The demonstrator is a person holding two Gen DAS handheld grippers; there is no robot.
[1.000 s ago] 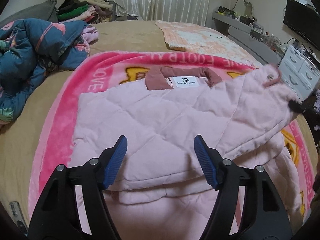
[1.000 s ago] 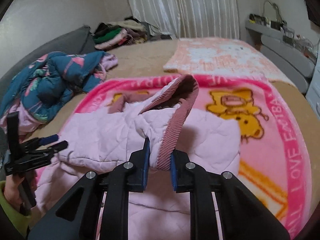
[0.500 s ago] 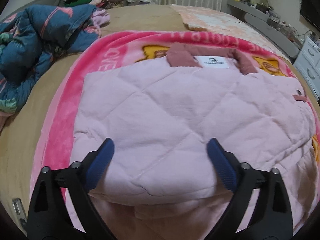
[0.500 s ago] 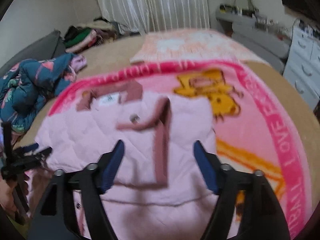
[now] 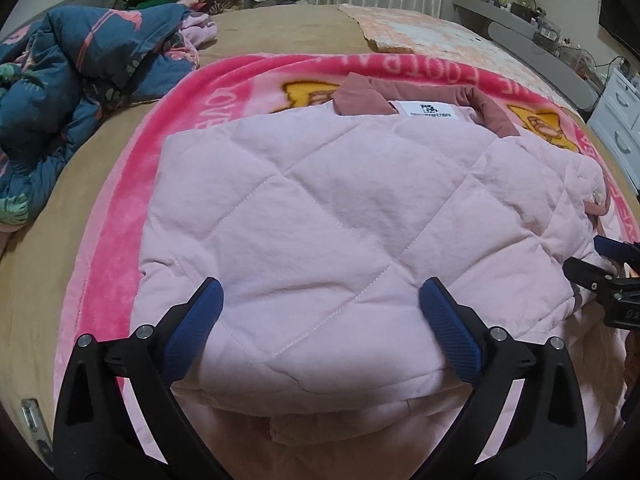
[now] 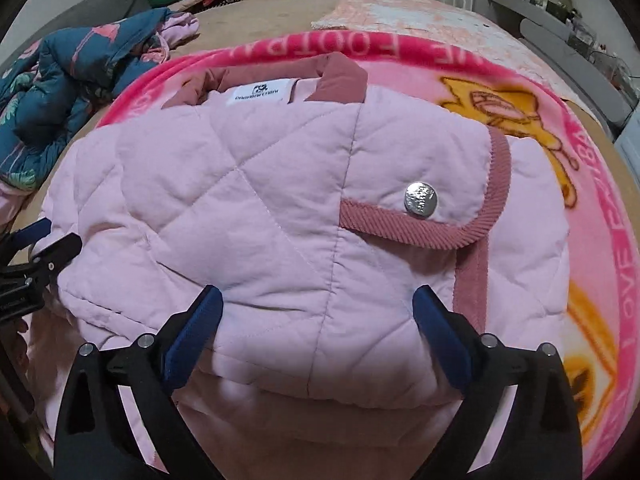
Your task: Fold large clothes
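Pale pink quilted jacket (image 5: pixel 320 216), folded

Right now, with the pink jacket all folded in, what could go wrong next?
The puffy pink jacket may spring open again: neither the left gripper nor the right gripper pinches it, and the right jaws are opening.

The folded sleeve cuff merely lies on top, so it could slide off in the next fold.

The fuzzy pink blanket underneath could get grabbed together with the jacket's edge.

Tan bed (image 5: pixel 280 36); pink blanket (image 5: pixel 120 208), blue quilt (image 5: pixel 60 80).
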